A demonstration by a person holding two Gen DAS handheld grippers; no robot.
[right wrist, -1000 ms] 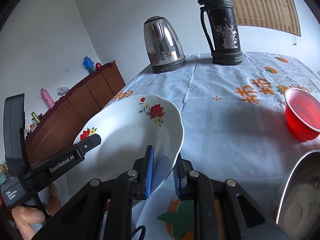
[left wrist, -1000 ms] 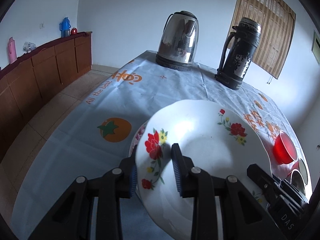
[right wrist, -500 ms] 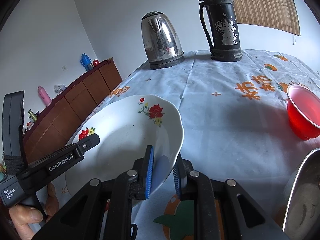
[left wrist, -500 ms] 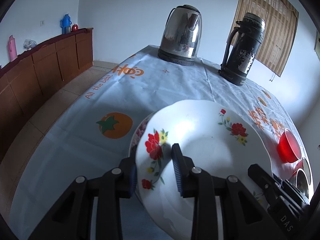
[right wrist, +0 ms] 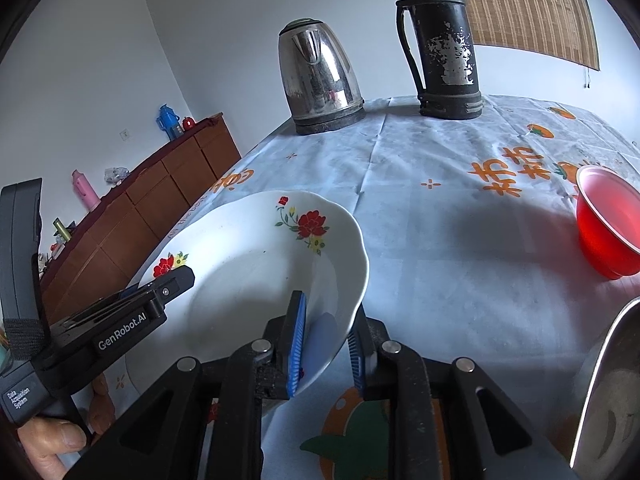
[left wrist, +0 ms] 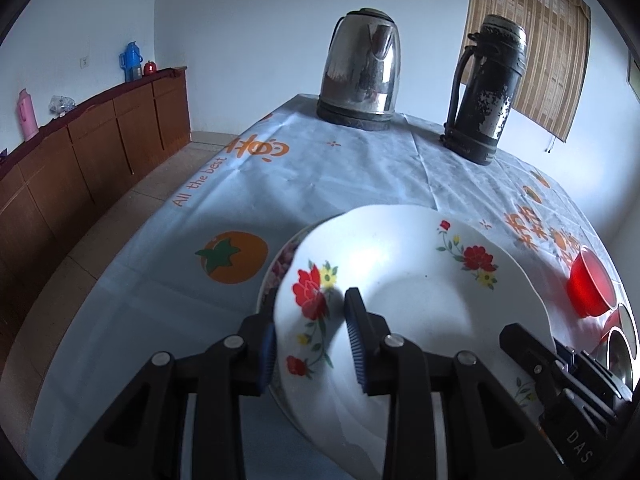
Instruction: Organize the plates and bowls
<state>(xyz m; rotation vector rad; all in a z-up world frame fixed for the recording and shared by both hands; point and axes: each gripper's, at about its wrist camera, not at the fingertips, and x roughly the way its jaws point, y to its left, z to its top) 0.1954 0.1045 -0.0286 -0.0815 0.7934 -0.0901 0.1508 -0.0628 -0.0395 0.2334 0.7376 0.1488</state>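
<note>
We hold a white floral plate (left wrist: 408,292) between both grippers, low over the bench (left wrist: 320,184), its rim seeming to sit above a second, pink-flowered plate (left wrist: 280,268) that shows only as a sliver under its left edge.

Change since a second ago: the right gripper (right wrist: 326,340) has loosened. Its blue fingers (right wrist: 297,344) are opening, and a gap now shows between the pads and the plate rim that still passes between them, where before they pinched it. The left gripper (left wrist: 310,344) straddles the opposite rim with its fingers spread a little wider than the plate edge; we cannot tell whether a pad still bears on it. The plate itself has hardly shifted in either view. Our reading: the plate is being released onto the one below, so this stacking step is about done, and the red plastic bowl (right wrist: 608,220) and the steel bowl (right wrist: 604,392) remain to be sorted.

Left wrist view only: the lower plate, which tells us this is a stack and not a bare-bench placement. Right wrist view only: the person's hand (right wrist: 52,444) at lower left on the left gripper's handle, the opened right pads, and the steel bowl large at lower right. Kettle (left wrist: 362,72) and black thermos (left wrist: 484,92) stand well apart at the far end in both.
</note>
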